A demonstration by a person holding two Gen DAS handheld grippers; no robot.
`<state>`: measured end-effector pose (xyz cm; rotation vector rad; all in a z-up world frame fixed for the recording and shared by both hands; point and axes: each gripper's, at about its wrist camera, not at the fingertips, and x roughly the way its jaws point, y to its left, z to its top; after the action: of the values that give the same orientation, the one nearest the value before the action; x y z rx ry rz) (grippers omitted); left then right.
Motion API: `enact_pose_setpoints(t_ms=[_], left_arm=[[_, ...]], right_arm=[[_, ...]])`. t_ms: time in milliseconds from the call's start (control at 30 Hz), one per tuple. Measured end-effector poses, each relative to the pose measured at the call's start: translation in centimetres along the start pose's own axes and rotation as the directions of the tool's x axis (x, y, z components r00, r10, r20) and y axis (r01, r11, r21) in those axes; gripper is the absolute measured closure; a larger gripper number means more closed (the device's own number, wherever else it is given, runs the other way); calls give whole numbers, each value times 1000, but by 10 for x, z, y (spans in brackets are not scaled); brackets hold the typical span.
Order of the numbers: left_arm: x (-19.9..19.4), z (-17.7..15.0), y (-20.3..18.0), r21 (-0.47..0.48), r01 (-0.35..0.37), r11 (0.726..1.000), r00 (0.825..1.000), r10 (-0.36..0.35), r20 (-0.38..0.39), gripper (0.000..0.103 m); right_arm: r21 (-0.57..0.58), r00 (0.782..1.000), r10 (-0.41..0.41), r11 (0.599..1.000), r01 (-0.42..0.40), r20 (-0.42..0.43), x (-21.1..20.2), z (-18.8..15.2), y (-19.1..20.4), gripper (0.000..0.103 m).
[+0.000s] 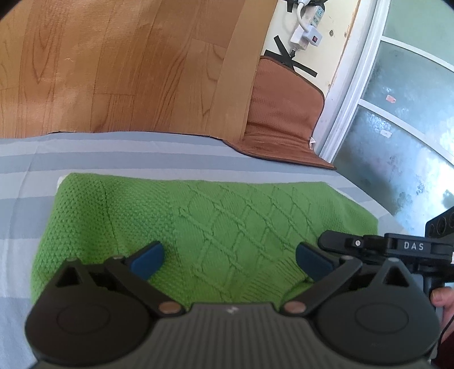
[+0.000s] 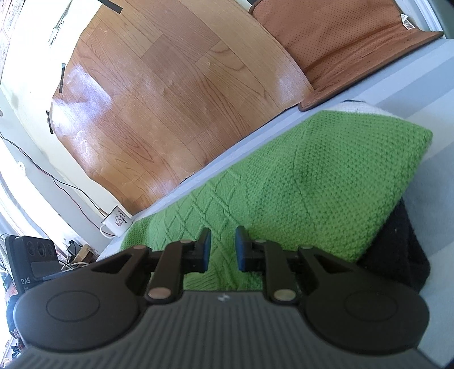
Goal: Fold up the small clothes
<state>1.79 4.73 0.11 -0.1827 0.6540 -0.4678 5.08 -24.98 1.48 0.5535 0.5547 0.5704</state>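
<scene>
A green knitted sweater (image 1: 227, 215) lies folded into a flat rectangle on a blue-and-grey striped sheet (image 1: 113, 153). My left gripper (image 1: 229, 261) hovers over its near edge, jaws wide open, blue pads (image 1: 147, 259) far apart with nothing between them. The black body of the right tool (image 1: 408, 247) reaches in from the right, a person's finger (image 1: 441, 296) on its handle. In the right wrist view the sweater (image 2: 312, 176) stretches away to the upper right. My right gripper (image 2: 222, 251) sits at its near end, pads nearly together on a narrow strip of green knit.
A black cloth (image 2: 397, 249) lies under the sweater's right side and a white edge (image 2: 354, 108) shows beyond it. A brown mat (image 1: 281, 113) lies past the sheet's far corner, beside wood floor (image 1: 113, 56), a power strip (image 1: 309, 25) and a glass door (image 1: 411, 113). A white mug (image 2: 115, 224) stands on the floor.
</scene>
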Motion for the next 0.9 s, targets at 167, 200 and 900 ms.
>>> enact_pose_setpoints(t_ms=[167, 200, 900], left_arm=[[0, 0, -1, 9, -2, 1000, 1000, 2, -5, 0], [1, 0, -1, 11, -2, 1000, 1000, 2, -6, 0], [1, -2, -1, 10, 7, 1000, 1000, -6, -10, 0]], right_arm=[[-1, 1000, 0, 1000, 0, 0, 0, 0, 1, 82], [0, 1000, -1, 1000, 1, 0, 0, 0, 1, 82], [-10, 1000, -9, 1000, 9, -4, 0, 0, 0, 82]])
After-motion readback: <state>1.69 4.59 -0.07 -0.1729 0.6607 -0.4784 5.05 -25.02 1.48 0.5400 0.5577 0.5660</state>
